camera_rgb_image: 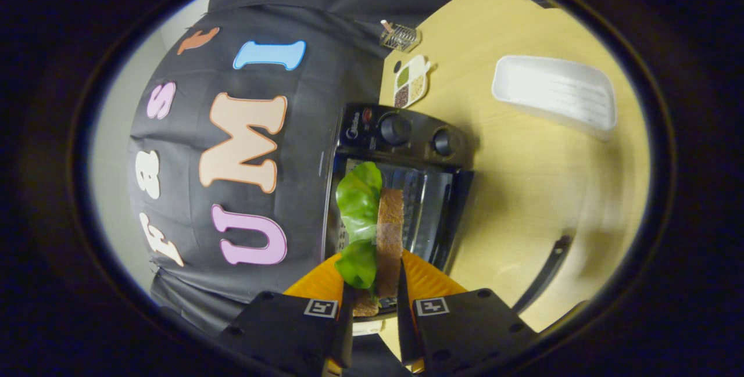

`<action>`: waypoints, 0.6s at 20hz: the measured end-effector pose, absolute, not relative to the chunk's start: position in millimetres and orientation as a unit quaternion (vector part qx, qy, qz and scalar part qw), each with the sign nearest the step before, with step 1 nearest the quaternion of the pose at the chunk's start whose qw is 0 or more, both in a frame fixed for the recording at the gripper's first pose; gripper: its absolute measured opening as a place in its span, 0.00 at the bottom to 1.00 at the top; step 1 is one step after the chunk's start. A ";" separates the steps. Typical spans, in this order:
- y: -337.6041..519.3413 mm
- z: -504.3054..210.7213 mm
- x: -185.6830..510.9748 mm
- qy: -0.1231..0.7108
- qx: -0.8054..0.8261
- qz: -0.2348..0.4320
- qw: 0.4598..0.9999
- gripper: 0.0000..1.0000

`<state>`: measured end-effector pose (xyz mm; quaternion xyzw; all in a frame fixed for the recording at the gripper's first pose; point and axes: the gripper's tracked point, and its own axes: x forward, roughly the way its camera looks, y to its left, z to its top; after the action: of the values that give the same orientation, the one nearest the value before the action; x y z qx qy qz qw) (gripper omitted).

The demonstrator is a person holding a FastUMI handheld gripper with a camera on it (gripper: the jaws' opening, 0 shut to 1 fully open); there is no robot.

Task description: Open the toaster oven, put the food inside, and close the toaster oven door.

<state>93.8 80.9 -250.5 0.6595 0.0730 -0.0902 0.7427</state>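
- Gripper (372,301) at the bottom centre of the frame is clamped on a sandwich (388,237); bread and a green lettuce leaf (359,214) are pinched between both fingers.
- Toaster oven (401,179) is seen at the centre, just beyond the sandwich, on the desk (523,191).
- A white tray (555,95) is located at the upper right.

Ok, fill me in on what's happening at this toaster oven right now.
The hand-held gripper is shut on a sandwich, a slice of brown bread with green lettuce beside it, both fingers pressing its sides. It is held just in front of the black toaster oven on the wooden table. The oven door appears open, with the rack inside visible beyond the food. The sandwich is not yet inside.
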 end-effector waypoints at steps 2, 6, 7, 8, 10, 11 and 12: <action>91.4 -253.5 110.3 0.065 0.657 -0.084 0.746 0.34; 99.9 -263.8 141.1 0.054 0.625 -0.082 0.774 0.34; 100.6 -268.0 148.3 0.051 0.617 -0.081 0.781 0.34; 101.5 -271.8 155.2 0.051 0.610 -0.081 0.787 0.34; 100.0 -280.5 162.8 0.053 0.602 -0.086 0.792 0.34; 99.2 -280.1 166.8 0.045 0.602 -0.084 0.793 0.34; 99.1 -280.5 171.3 0.040 0.600 -0.086 0.794 0.34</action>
<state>171.3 99.1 -280.5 0.6003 0.0404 -0.0859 0.7941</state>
